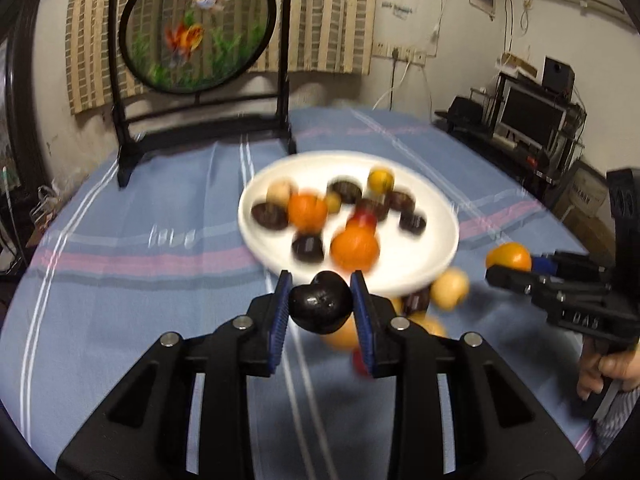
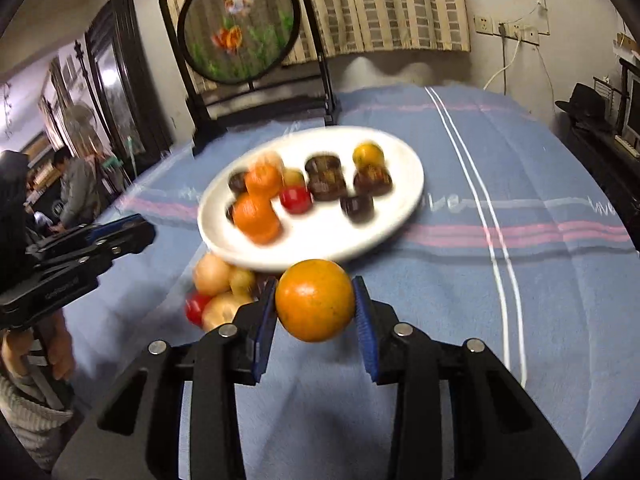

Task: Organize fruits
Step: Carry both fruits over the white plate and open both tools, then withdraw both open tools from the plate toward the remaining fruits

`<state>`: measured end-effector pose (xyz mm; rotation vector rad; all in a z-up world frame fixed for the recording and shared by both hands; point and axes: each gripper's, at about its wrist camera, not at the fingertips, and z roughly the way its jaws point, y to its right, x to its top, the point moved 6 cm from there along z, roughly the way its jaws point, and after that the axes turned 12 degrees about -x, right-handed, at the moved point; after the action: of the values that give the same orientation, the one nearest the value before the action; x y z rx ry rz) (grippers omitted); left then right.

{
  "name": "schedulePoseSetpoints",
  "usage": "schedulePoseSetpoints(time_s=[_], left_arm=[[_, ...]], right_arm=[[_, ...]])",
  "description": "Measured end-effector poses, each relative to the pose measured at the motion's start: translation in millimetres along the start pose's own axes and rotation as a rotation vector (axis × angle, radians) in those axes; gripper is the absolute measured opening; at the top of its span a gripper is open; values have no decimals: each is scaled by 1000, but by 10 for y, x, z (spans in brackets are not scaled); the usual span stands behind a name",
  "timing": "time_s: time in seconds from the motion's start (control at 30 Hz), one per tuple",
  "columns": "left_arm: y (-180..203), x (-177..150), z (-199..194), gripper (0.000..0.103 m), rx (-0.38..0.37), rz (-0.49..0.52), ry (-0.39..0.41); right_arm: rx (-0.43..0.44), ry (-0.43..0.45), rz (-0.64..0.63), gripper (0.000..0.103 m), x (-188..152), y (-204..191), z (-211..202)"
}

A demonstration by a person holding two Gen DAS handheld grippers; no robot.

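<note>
Fruit everywhere: the white plate (image 1: 408, 276) carries oranges, dark glossy fruits, a red one and a yellow one, all smeared by blur. Just beside its near rim a small pile of loose fruit (image 2: 218, 296), pale, yellowish and red, sits on the blue striped cloth (image 1: 120, 300) over the counter. The left tool (image 1: 320, 304) is clamped on a dark fruit (image 1: 320, 306), blue pads pressing both sides, held clear above the cloth. The right tool (image 2: 316, 304) grips an orange (image 2: 315, 300) the same way, jaws closed on it, in front of the plate. Behind stands a round goldfish screen (image 1: 198, 26).
</note>
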<state>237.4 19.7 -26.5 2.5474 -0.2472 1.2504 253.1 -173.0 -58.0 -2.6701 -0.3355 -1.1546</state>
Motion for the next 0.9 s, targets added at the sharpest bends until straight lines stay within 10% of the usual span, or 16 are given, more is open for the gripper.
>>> schedulePoseSetpoints(time_s=[0.23, 0.67, 0.9], left_arm=[[-23, 563, 527, 31, -15, -45, 0], [36, 370, 1157, 34, -17, 4, -108], [-86, 420, 973, 80, 9, -30, -39]], right_arm=[[-58, 24, 40, 37, 741, 67, 313], [-62, -71, -55, 38, 543, -103, 979], [-114, -41, -43, 62, 558, 75, 884]])
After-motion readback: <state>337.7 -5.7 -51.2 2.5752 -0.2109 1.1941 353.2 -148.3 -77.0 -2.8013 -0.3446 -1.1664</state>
